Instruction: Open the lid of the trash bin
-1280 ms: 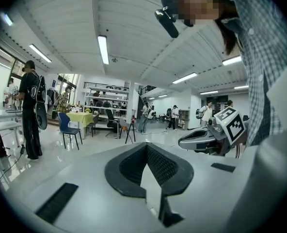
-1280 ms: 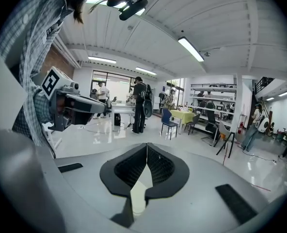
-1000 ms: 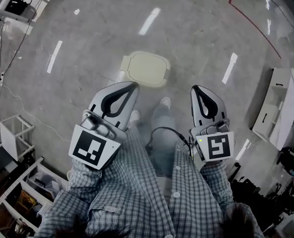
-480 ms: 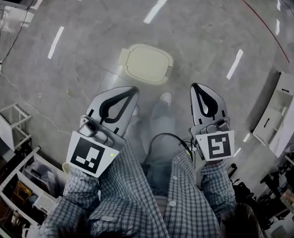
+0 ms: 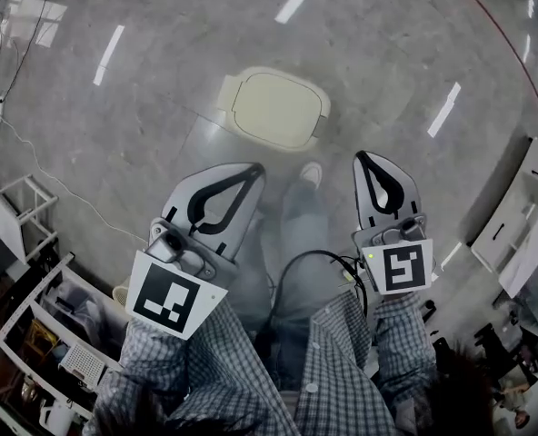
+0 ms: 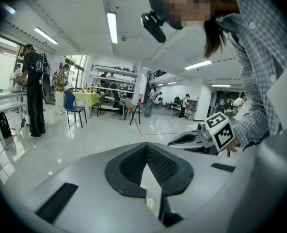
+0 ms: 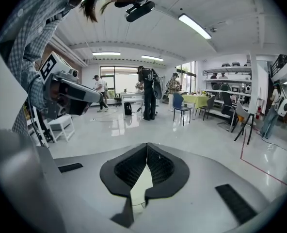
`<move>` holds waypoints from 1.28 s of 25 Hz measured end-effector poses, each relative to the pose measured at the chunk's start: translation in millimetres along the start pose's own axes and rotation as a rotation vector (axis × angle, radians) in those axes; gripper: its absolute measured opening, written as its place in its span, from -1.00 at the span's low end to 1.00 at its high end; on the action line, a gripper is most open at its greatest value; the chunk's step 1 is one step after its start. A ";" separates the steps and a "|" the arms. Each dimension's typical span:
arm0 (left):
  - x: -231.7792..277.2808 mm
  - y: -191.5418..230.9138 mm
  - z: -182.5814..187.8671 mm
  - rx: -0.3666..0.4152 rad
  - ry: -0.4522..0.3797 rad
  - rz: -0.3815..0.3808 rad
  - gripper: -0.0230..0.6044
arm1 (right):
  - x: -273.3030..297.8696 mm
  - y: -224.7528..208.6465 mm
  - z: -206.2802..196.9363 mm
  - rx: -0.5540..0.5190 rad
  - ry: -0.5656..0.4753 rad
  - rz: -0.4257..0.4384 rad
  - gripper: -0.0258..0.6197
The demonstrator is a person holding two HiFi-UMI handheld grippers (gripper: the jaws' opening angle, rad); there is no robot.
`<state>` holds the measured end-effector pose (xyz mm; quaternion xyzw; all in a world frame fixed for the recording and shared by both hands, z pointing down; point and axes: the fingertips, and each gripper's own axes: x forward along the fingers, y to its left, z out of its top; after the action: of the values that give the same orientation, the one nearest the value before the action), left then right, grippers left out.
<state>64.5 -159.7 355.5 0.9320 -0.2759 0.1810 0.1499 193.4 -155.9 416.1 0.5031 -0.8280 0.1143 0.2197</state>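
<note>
the glossy grey floor (image 5: 160, 107) fills the head view. the cream trash bin (image 5: 224, 105) stands on it, just ahead of the person's shoe (image 5: 311, 173), with its lid (image 5: 278, 109) lying flat and closed. the left hand-held gripper (image 5: 254, 168) and the right hand-held gripper (image 5: 362, 158) hang short of the bin, touching nothing, one on each side of the legs. each has its jaws pressed together at the tips, with nothing between them.
</note>
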 end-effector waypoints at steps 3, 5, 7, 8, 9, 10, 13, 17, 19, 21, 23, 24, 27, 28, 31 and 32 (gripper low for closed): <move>11.2 1.5 -14.7 -0.019 0.016 0.002 -0.91 | 10.9 -4.0 -17.5 0.007 0.011 0.009 -0.86; 18.9 2.6 -24.3 -0.032 0.025 0.002 -0.91 | 19.1 -7.0 -28.4 0.016 0.015 0.013 -0.86; 26.3 2.8 -34.1 -0.047 0.032 0.002 -0.91 | 27.2 -9.4 -40.4 0.030 0.020 0.017 -0.86; 29.8 2.5 -38.9 -0.053 0.036 0.001 -0.91 | 31.0 -10.2 -47.0 0.035 0.025 0.020 -0.86; 32.9 2.1 -43.6 -0.059 0.040 0.000 -0.91 | 34.6 -10.7 -53.8 0.039 0.032 0.024 -0.86; 35.6 1.8 -48.1 -0.065 0.046 -0.001 -0.91 | 38.1 -10.9 -60.4 0.041 0.039 0.028 -0.86; 41.0 1.4 -62.0 -0.085 0.066 0.004 -0.91 | 46.6 -8.9 -79.0 0.046 0.054 0.049 -0.86; 46.3 1.4 -81.2 -0.102 0.091 0.013 -0.91 | 57.2 -3.9 -104.9 0.032 0.083 0.086 -0.86; 49.0 0.6 -89.1 -0.107 0.098 0.011 -0.91 | 63.8 -1.1 -116.5 0.024 0.096 0.099 -0.86; 52.1 -1.3 -96.5 -0.106 0.108 0.001 -0.91 | 70.2 1.3 -129.8 0.014 0.120 0.111 -0.86; 56.1 -2.5 -103.9 -0.106 0.116 -0.007 -0.91 | 78.4 2.6 -142.9 0.000 0.144 0.118 -0.86; 57.8 -2.9 -107.8 -0.109 0.120 -0.009 -0.91 | 82.7 2.9 -148.8 -0.007 0.150 0.121 -0.86; 61.7 -3.1 -118.2 -0.118 0.130 -0.007 -0.91 | 94.7 3.3 -166.3 0.005 0.160 0.119 -0.86; 62.9 -2.8 -120.7 -0.120 0.130 -0.005 -0.91 | 98.7 3.3 -171.6 0.027 0.160 0.115 -0.86; 66.2 -3.2 -125.9 -0.129 0.127 0.002 -0.91 | 108.8 2.7 -186.2 0.052 0.159 0.114 -0.86; 66.6 -4.4 -127.3 -0.130 0.128 0.001 -0.91 | 111.0 3.0 -191.5 0.050 0.166 0.117 -0.86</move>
<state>86.7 -138.5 495.9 0.9066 -0.2774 0.2221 0.2274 194.3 -162.8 637.3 0.4482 -0.8316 0.1888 0.2681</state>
